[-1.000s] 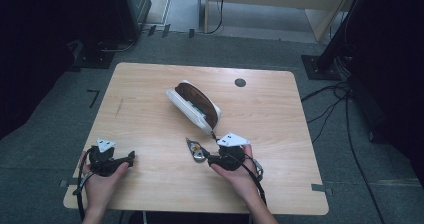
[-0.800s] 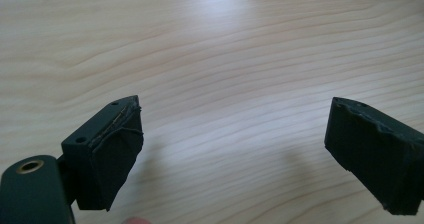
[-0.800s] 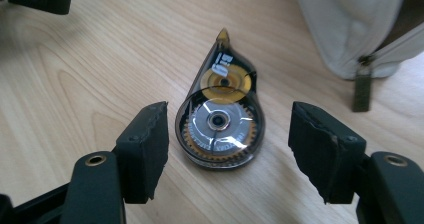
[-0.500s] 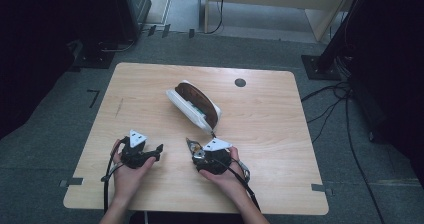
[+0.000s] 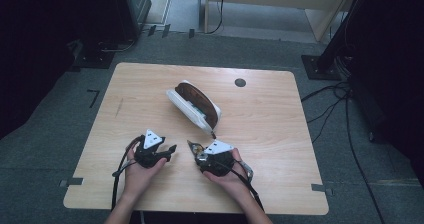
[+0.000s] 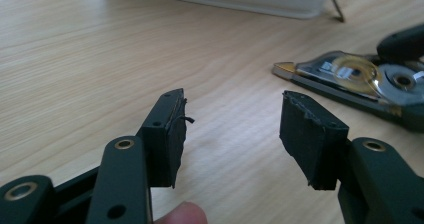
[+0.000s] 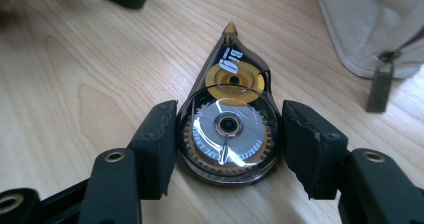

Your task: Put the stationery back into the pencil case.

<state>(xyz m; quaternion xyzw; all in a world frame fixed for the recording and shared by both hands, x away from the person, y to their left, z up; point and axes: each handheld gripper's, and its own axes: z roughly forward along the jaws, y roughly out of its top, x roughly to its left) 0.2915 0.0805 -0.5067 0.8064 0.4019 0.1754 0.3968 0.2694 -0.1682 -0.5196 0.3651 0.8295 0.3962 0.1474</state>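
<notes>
In the lower middle of the high view my right hand-held gripper [image 5: 194,147] grasps a correction tape dispenser [image 5: 195,147], which lies flat on the wooden surface [image 5: 280,124]. In the right gripper view the dispenser [image 7: 228,129] sits at centre frame, its round rear body between my two black jaws, both pads touching its sides. Its long axis runs straight away from me, up the frame, and the tapered golden tip points toward the upper middle. White lettering near the tip reads roughly "Big"; curved print around the silver wheel is too blurred for me to read beyond "TAPE". A yellow spool lies ahead of the silver one under the clear cover. At the upper right of that view is a pale pouch [image 7: 372,24] with a metal zipper pull [image 7: 377,90] hanging toward the surface. My left hand-held gripper [image 5: 172,148] sits just left of the right one, released, its jaws spread with nothing between them in the left gripper view, where the dispenser [image 6: 350,81] shows at the right edge.
</notes>
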